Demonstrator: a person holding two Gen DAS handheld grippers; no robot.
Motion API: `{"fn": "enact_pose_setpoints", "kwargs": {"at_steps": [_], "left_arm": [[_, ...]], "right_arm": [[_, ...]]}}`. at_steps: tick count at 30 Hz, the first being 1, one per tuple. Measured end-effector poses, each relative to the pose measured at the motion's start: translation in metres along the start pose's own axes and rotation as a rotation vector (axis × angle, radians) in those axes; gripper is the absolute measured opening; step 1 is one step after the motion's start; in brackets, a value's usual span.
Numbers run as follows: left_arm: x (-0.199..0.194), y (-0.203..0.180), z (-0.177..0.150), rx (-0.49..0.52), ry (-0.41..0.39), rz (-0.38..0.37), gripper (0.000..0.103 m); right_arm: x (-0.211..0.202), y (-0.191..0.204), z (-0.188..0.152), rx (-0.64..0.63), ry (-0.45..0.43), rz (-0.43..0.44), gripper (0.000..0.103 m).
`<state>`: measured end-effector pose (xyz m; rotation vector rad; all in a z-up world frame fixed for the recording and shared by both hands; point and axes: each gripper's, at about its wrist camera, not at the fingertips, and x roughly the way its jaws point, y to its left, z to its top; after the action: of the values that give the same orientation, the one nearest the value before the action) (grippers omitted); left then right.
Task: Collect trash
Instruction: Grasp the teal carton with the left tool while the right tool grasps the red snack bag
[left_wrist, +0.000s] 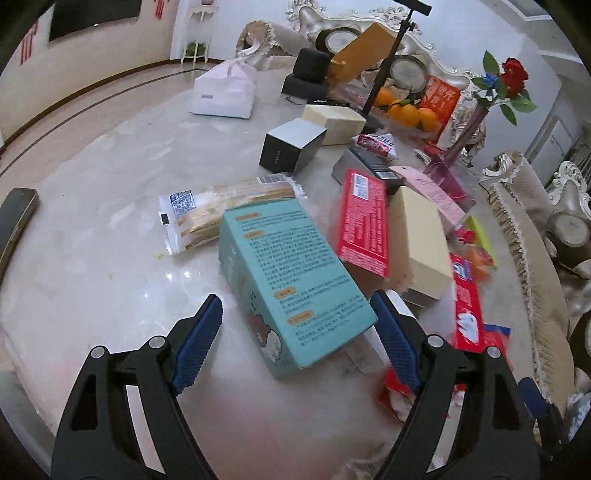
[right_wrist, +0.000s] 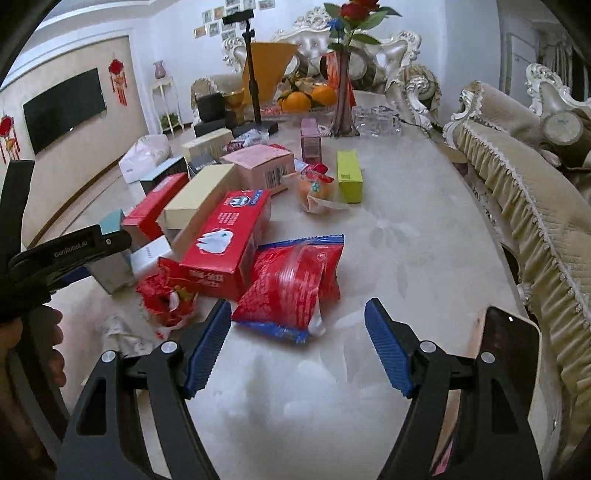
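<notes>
My left gripper (left_wrist: 299, 325) is open, its blue pads on either side of the near end of a teal box (left_wrist: 291, 280) lying on the marble table (left_wrist: 92, 277). A biscuit packet (left_wrist: 221, 214), a red box (left_wrist: 364, 221) and a cream box (left_wrist: 421, 240) lie around it. My right gripper (right_wrist: 297, 339) is open just short of a red snack bag (right_wrist: 291, 284). A red tissue box (right_wrist: 225, 243) and a crumpled red wrapper (right_wrist: 166, 295) lie left of the bag. The left gripper's body (right_wrist: 55, 254) shows at the left edge.
Farther back are a black cube box (left_wrist: 291, 146), a white bag (left_wrist: 223, 90), a phone stand (right_wrist: 253, 74), oranges (right_wrist: 308, 98), a vase of roses (right_wrist: 345, 74), a green box (right_wrist: 349, 175) and a wrapped orange (right_wrist: 316, 190). A phone (right_wrist: 509, 354) lies right; sofas border the table.
</notes>
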<state>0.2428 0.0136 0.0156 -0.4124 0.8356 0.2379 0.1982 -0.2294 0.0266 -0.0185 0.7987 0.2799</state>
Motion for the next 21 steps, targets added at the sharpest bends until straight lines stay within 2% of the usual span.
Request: {"fn": "enact_pose_setpoints", "kwargs": {"at_steps": [7,14,21], "left_arm": [[0.005,0.015,-0.001,0.072,-0.002,0.048,0.080],[-0.001,0.032,-0.001,0.140,-0.004,-0.013,0.080],[-0.002,0.034,0.006,0.084,0.005,-0.020,0.080]], "right_arm": [[0.022,0.003,0.009,0.005,0.044,-0.009,0.071],[0.031,0.008,0.017,0.021,0.046,-0.051,0.071],[0.032,0.010,0.018,0.029,0.044,-0.070,0.071]]}}
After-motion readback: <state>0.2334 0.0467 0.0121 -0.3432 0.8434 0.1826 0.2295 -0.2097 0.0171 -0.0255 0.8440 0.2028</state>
